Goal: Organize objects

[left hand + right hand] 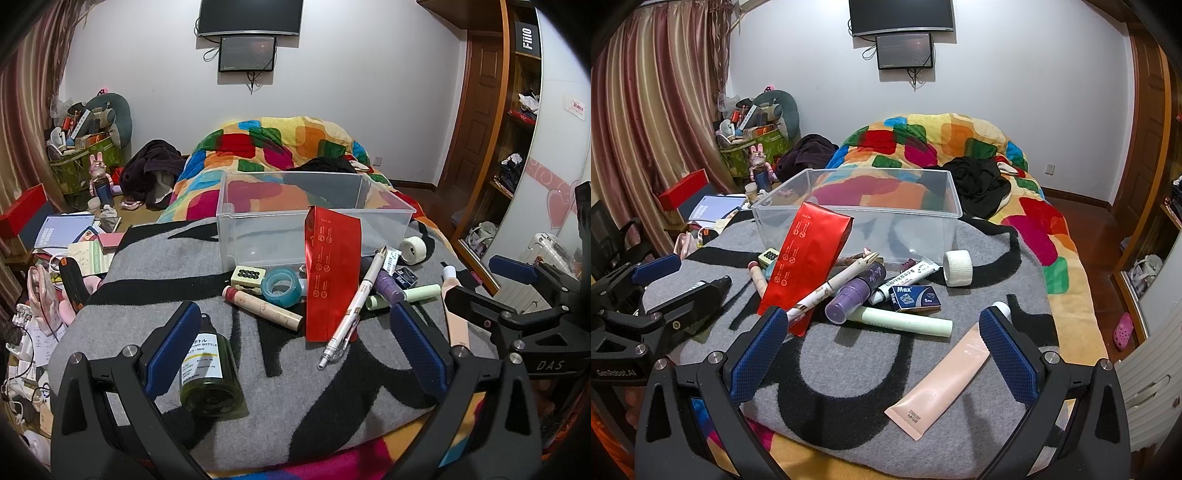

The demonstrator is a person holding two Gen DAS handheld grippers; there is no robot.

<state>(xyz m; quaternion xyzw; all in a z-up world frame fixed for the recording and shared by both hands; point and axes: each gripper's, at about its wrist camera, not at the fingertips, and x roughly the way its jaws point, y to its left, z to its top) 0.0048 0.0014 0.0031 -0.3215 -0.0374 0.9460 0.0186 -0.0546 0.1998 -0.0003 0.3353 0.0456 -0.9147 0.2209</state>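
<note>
A clear plastic bin (314,218) (864,214) stands empty on a grey and black blanket (295,369). In front of it lies a pile: a red pouch (330,273) (805,258), a white pen (354,306), a blue tape roll (282,286), a purple spray bottle (855,295), a green tube (905,321), a blue Max box (914,297), a white bandage roll (957,267). My left gripper (295,339) is open; a dark green bottle (210,373) lies by its left finger. My right gripper (882,347) is open; a peach tube (942,384) lies by its right finger.
A colourful quilt (960,147) with black clothes (979,181) lies behind the bin. Books, boxes and cables clutter the floor at the left (55,240). A wardrobe (517,129) stands at the right. Each gripper shows at the edge of the other's view.
</note>
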